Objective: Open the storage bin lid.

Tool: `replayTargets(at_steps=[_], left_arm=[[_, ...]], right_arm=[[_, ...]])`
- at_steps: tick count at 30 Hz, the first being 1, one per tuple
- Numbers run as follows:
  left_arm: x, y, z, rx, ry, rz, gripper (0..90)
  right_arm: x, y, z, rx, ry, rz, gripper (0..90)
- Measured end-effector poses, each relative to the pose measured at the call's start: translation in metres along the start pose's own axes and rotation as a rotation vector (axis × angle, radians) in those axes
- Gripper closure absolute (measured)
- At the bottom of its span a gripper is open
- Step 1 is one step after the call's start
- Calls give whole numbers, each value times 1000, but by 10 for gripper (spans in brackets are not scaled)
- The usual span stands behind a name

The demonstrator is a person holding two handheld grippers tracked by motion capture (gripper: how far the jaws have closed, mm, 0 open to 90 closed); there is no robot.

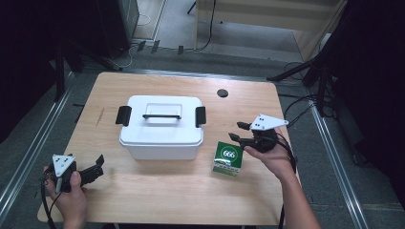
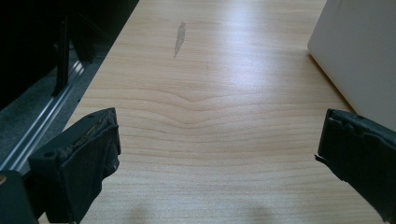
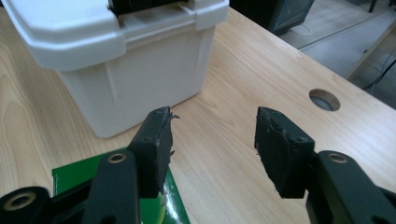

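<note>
A white lidded storage box (image 1: pixel 160 126) with black side latches and a black handle stands in the middle of the wooden table (image 1: pixel 143 195). To its right sits a green carton (image 1: pixel 228 158) marked 666. My right gripper (image 1: pixel 237 131) hovers just above and right of the carton, open, nothing between its jaws. In the right gripper view the carton's green top (image 3: pixel 74 175) lies below the left jaw and the white box (image 3: pixel 116 60) stands ahead. My left gripper (image 1: pixel 98 166) rests at the table's front left corner, open wide and empty, with the box's corner (image 2: pixel 359 51) ahead on the right.
A round cable hole (image 1: pixel 222 93) sits in the table's far right part. A faint scuff mark (image 2: pixel 179 38) lies on the wood left of the box. Metal floor rails run along both sides of the table, with dark stands and cables beyond.
</note>
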State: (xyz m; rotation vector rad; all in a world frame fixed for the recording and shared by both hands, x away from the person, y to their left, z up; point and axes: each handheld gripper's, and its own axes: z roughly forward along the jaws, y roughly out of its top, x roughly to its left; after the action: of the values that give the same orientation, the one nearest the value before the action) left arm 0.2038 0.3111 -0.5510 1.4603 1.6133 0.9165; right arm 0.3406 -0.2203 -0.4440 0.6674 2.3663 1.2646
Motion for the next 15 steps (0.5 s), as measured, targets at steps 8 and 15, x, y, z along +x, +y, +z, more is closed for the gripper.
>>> replayTargets(at_steps=[8,15], left_arm=[[0,0,1,-6,32,-7,0],[1,1,1,-28,99,-24,0]], right_arm=[[0,36,3,45,21,-87,414],[4,70,8,119,57,-193,455]])
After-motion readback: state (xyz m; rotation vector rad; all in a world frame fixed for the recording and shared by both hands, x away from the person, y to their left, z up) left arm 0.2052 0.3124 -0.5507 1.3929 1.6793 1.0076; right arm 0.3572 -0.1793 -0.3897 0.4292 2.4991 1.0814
